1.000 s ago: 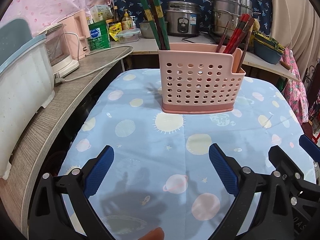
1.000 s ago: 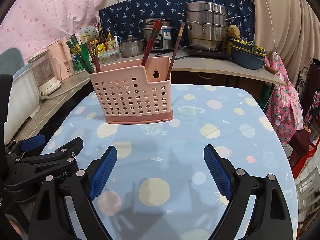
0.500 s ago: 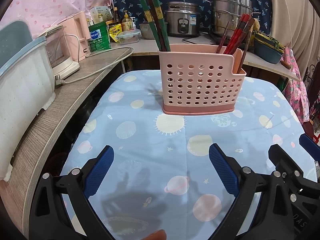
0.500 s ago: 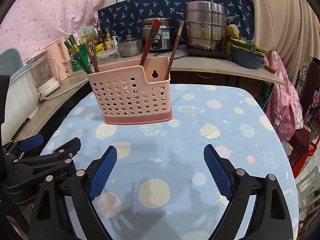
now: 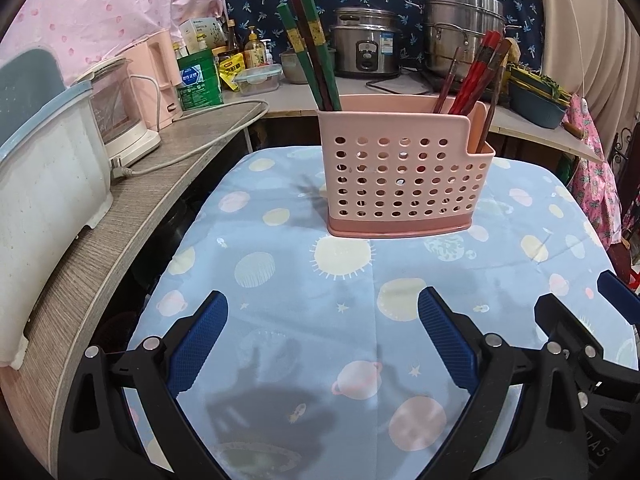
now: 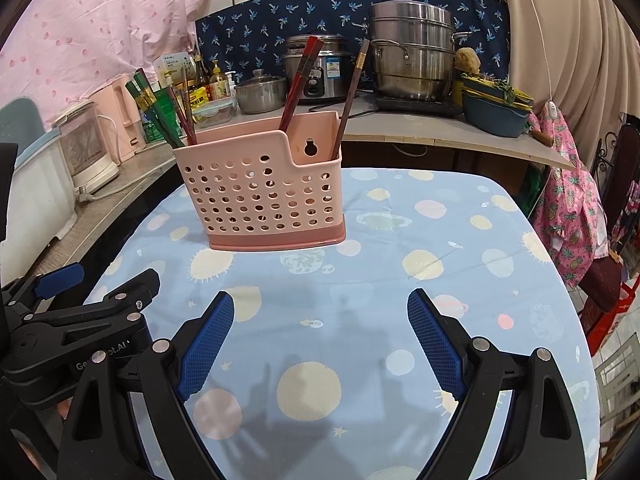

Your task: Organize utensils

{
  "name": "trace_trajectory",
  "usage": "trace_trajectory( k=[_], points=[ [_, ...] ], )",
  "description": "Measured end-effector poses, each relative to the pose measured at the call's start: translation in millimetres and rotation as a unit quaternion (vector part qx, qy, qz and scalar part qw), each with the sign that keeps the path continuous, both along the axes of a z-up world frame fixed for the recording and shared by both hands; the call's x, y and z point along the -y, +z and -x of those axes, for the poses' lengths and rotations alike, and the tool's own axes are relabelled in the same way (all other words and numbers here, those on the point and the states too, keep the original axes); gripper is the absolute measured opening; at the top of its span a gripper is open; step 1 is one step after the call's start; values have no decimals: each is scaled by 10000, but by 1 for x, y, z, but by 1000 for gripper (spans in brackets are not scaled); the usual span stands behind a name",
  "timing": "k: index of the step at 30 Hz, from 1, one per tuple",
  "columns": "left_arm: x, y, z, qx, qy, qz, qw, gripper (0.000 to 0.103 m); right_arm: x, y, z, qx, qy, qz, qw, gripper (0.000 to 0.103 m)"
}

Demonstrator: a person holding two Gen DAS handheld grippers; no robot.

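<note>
Your left claw hangs wide open and empty over the desk; your right claw is likewise spread wide with nothing between its pads. The pink holder stands upright on the cloth, well apart from both claws. Green chopsticks lean in its left compartment, red chopsticks in its right. No loose utensil lies on the cloth in either view, so the sorting appears finished or nearly so. The right wrist view shows the holder's keyhole slot and a dark chopstick standing alone; the left wrist view shows the white tub on the side shelf.
</note>
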State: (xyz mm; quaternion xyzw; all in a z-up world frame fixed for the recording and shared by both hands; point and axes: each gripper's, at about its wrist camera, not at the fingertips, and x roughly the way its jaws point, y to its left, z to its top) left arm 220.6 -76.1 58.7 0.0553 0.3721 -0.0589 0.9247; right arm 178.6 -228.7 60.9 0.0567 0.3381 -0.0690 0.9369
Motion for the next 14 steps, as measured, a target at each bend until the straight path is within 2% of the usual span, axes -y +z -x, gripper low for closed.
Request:
trace_trajectory(
  k=[14],
  points=[
    [6,-3,-2,-66,-96,4,9999,92,5,-5,-4,-14,-98,-9,10000,85]
  ],
)
